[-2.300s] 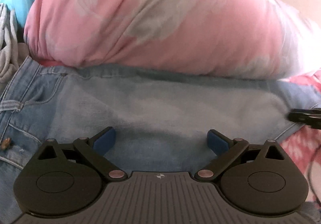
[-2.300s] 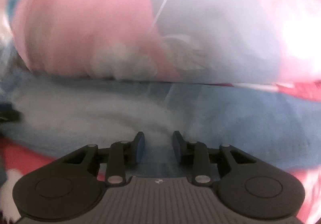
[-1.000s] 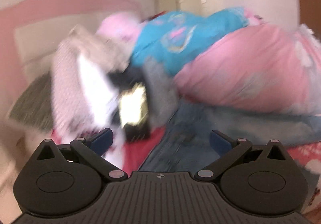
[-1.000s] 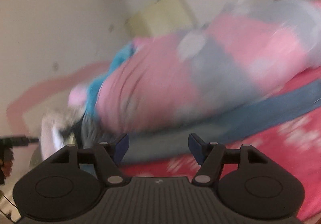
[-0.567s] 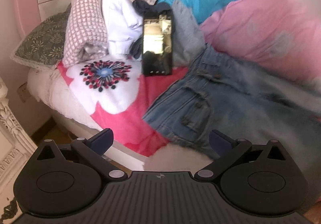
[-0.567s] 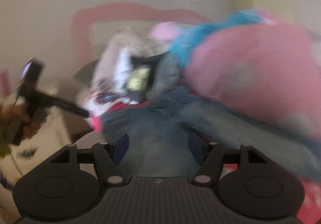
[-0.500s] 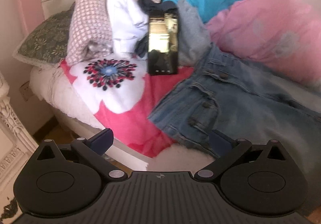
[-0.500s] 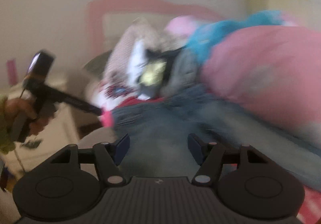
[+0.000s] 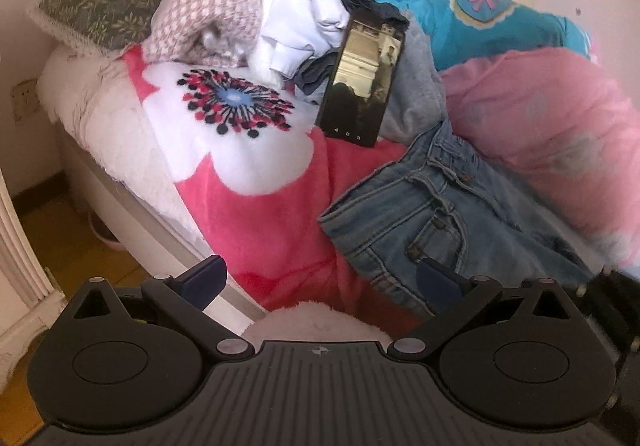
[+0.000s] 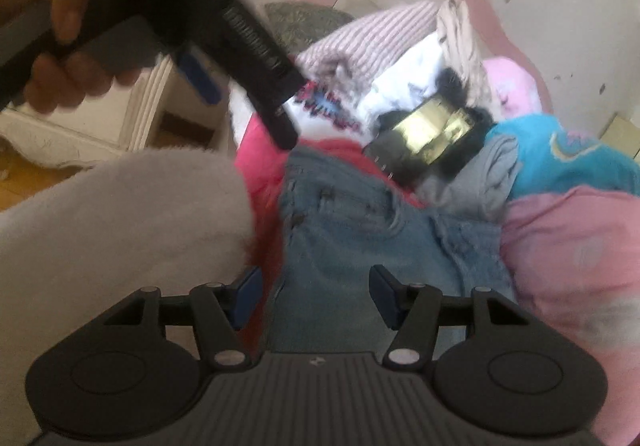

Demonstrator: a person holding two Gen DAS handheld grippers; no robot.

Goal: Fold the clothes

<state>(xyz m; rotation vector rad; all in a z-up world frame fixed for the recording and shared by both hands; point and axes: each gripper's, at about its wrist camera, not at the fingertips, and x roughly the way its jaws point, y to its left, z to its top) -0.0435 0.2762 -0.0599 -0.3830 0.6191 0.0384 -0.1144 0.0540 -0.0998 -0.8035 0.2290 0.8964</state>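
Note:
Light blue jeans (image 9: 460, 222) lie flat on the pink flowered bedspread (image 9: 260, 206), waistband towards the bed's edge. My left gripper (image 9: 322, 278) hovers open just before the waistband corner, its right finger over the denim and nothing between its pads. In the right wrist view the jeans (image 10: 360, 230) stretch away under my right gripper (image 10: 316, 294). Its jaws are closing, still wide apart above the denim, and grip nothing. The left gripper (image 10: 240, 102), held by a hand (image 10: 60, 58), shows blurred at the upper left.
A phone (image 9: 362, 82) leans against a pile of clothes (image 9: 288, 6) near the grey pillow (image 9: 108, 2). A pink quilt (image 9: 560, 134) and blue blanket (image 9: 500, 22) bulge behind the jeans. A fuzzy pale sleeve (image 10: 120, 226) fills the lower left. The floor (image 9: 60, 246) lies past the bed's edge.
Both views have swung from the quilt and jeans legs to the waistband end. The left gripper has sunk closer to the bed's edge. The right gripper has rolled, swept sideways and narrowed a little.

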